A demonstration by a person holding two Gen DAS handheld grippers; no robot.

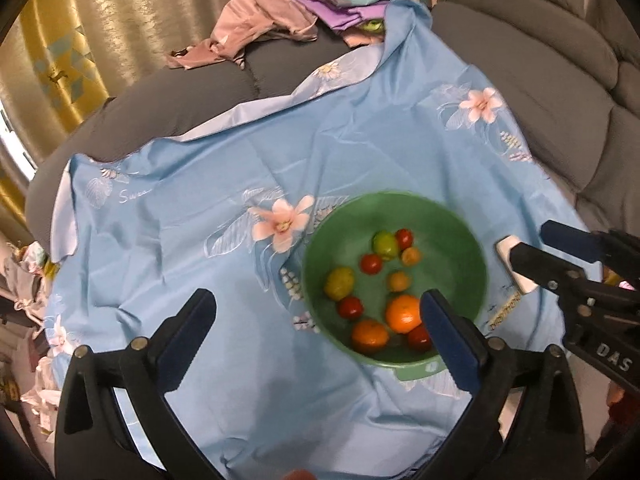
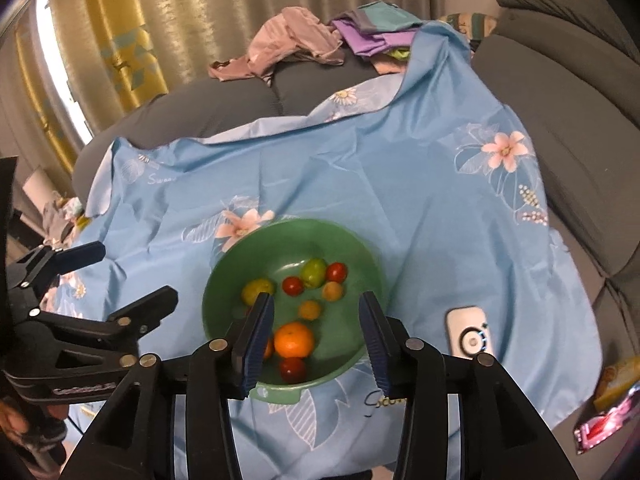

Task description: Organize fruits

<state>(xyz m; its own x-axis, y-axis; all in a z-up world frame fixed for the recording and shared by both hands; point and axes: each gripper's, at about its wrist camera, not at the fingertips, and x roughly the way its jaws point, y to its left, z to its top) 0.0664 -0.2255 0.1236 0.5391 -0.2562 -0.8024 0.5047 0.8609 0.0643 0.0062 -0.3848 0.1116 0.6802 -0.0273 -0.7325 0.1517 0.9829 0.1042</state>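
A green bowl [image 1: 394, 280] sits on a light blue flowered cloth [image 1: 224, 184] spread over a grey sofa [image 1: 560, 92]. All the fruit in view lies inside the bowl. In the left wrist view a large orange [image 1: 403, 313] rests toward 6 o'clock of the bowl's floor, with a second orange [image 1: 370, 336] just beside it at about 7 o'clock and a red tomato [image 1: 418, 338] at the near rim. A yellow-green fruit [image 1: 339, 282] lies at 9 o'clock, another green one [image 1: 385, 245] at 12 o'clock, and small red and orange fruits are scattered between them.

The left gripper [image 1: 320, 320] hangs above the cloth with its jaws spread wide and nothing between them; its right finger overlaps the bowl's near edge in the picture. The right gripper [image 2: 316, 334] hovers over the bowl, its jaws parted and empty, the large orange showing in the gap below them. Neither gripper touches any fruit.

A white device with a round dial [image 2: 469, 333] lies on the cloth at 3 o'clock from the bowl, apart from it. Crumpled pink and purple clothes [image 2: 304, 44] are heaped at the far end of the sofa, at 12 o'clock, before beige curtains [image 2: 224, 12].
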